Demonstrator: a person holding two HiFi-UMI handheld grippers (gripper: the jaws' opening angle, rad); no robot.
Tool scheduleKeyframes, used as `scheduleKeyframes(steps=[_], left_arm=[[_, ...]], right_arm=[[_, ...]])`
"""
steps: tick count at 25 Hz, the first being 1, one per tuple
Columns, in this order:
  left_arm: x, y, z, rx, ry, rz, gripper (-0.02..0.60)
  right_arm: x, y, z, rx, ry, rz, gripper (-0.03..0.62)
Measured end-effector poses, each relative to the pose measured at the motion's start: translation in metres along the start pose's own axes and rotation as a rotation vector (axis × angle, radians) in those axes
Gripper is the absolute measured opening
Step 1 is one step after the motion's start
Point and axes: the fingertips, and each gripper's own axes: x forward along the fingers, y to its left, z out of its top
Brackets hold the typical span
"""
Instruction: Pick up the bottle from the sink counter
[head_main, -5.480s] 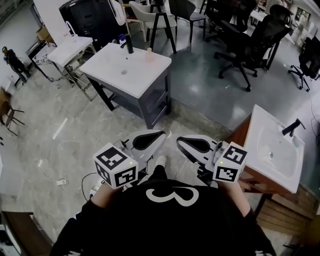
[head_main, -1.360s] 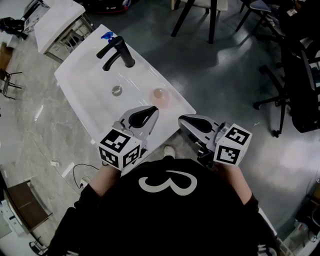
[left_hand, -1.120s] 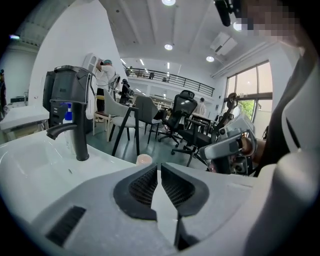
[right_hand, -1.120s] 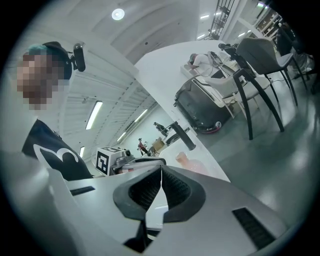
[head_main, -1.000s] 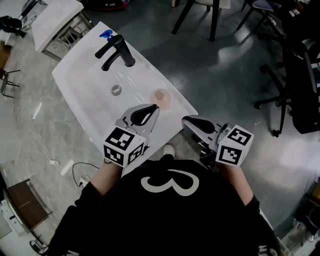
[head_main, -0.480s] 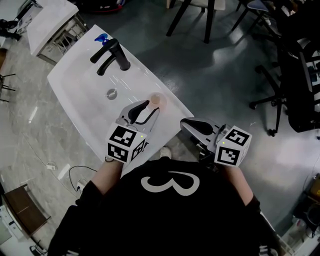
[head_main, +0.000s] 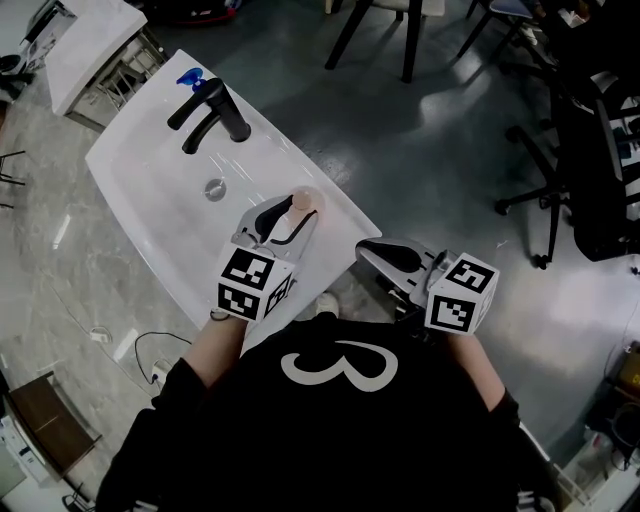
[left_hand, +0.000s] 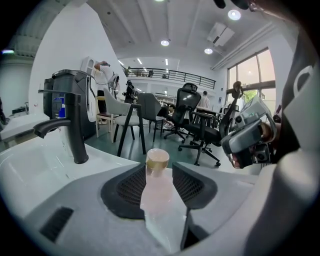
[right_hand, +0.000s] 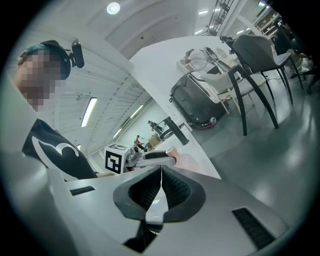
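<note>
A pale pink translucent bottle (head_main: 304, 202) with a tan cap stands upright near the front right edge of the white sink counter (head_main: 140, 190). My left gripper (head_main: 289, 213) reaches over the counter. Its jaws have just been opening and now stand wide on either side of the bottle. In the left gripper view the bottle (left_hand: 158, 186) fills the gap of the left gripper (left_hand: 159, 171), its cap rising above the dark pads. My right gripper (head_main: 374, 250) hangs beside the counter over the floor, shut and empty; the right gripper view shows the right gripper (right_hand: 160, 173) with pads together.
A black faucet (head_main: 214, 108) stands at the counter's far side, with a blue-topped item (head_main: 188, 76) behind it and a drain (head_main: 214, 187) in the basin. Chairs (head_main: 590, 150) stand on the grey floor to the right. Another white counter (head_main: 85, 35) lies far left.
The left gripper has moved forward to the bottle and its jaws have opened around it. The right gripper has stayed where it was, shut.
</note>
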Motion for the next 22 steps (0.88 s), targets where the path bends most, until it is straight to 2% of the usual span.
scheduleKeyframes(steps=[8, 22], left_arm=[[0.009, 0.003, 0.003, 0.0, -0.012, 0.01, 0.167], [0.017, 0.004, 0.007, 0.057, -0.023, 0.029, 0.151]], right_arm=[[-0.001, -0.007, -0.002, 0.025, 0.002, -0.003, 0.014], [0.004, -0.016, -0.004, 0.049, 0.021, 0.006, 0.014]])
